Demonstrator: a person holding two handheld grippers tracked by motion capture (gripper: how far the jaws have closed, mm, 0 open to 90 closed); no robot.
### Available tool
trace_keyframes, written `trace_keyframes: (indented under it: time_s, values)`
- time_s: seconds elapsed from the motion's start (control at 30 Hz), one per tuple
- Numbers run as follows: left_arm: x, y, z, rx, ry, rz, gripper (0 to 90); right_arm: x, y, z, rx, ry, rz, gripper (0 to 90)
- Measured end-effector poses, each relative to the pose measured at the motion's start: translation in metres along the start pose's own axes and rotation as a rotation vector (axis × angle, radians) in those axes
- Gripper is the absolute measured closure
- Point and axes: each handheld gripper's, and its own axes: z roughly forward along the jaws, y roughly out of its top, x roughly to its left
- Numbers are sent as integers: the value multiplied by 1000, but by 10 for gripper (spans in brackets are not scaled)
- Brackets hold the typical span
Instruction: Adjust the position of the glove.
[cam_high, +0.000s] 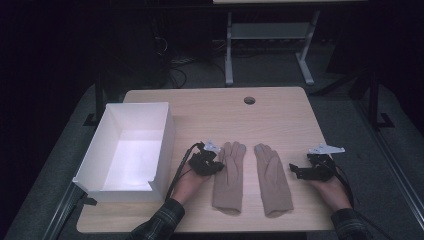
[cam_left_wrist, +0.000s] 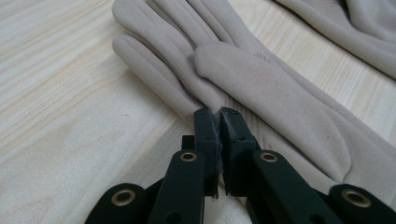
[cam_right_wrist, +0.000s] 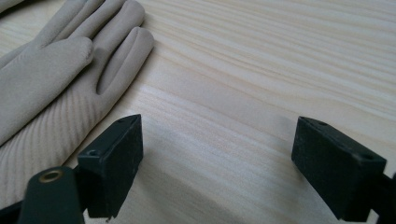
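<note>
Two beige gloves lie flat side by side on the wooden table, fingers pointing away from me: the left glove (cam_high: 229, 175) (cam_left_wrist: 261, 79) and the right glove (cam_high: 272, 177) (cam_right_wrist: 56, 74). My left gripper (cam_high: 219, 167) (cam_left_wrist: 219, 114) rests at the left glove's outer edge. Its jaws are drawn together with only a thin slit, and their tips seem to pinch the fabric by the little finger. My right gripper (cam_high: 295, 170) (cam_right_wrist: 219, 144) sits just right of the right glove. It is open wide over bare wood with nothing between its jaws.
A white open box (cam_high: 165, 145) stands at the table's left, close beside my left hand. A round cable hole (cam_high: 249, 100) sits near the far edge. Behind the table is dark floor with a desk frame (cam_high: 229, 50). The other glove (cam_left_wrist: 355, 28) crosses the left gripper view's top right corner.
</note>
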Motion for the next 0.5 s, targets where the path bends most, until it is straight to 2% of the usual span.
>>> trace_keyframes:
  time_s: [0.03,0.1,0.13,0.17,0.2,0.27,0.3,0.37,0.43,0.5]
  values:
    - [0,0,0,-8,-9,-12,863,0,0,0,0,1,-2,169]
    - [1,1,-1,-19,-17,-22,864,1,-1,-2,-8,11,-6,239]
    - [1,2,-2,-25,-19,-19,864,1,-2,-3,-14,14,-10,314]
    - [0,3,-3,-26,-19,-16,865,1,-2,-5,-13,22,-17,433]
    - [0,4,-4,-29,-23,-12,864,1,-1,-9,-15,55,-15,523]
    - [-1,5,-5,-46,-36,-25,864,2,0,-16,-34,83,-13,674]
    - [-1,5,-6,-40,-35,-16,864,3,1,-19,-39,102,-12,728]
    - [0,6,-7,-42,-56,-16,865,8,2,-27,-36,156,-33,876]
    - [-1,7,-9,-48,-61,-20,865,13,0,-30,-9,199,-66,900]
    - [-1,8,-10,-63,-69,-29,865,18,-1,-29,22,217,-100,900]
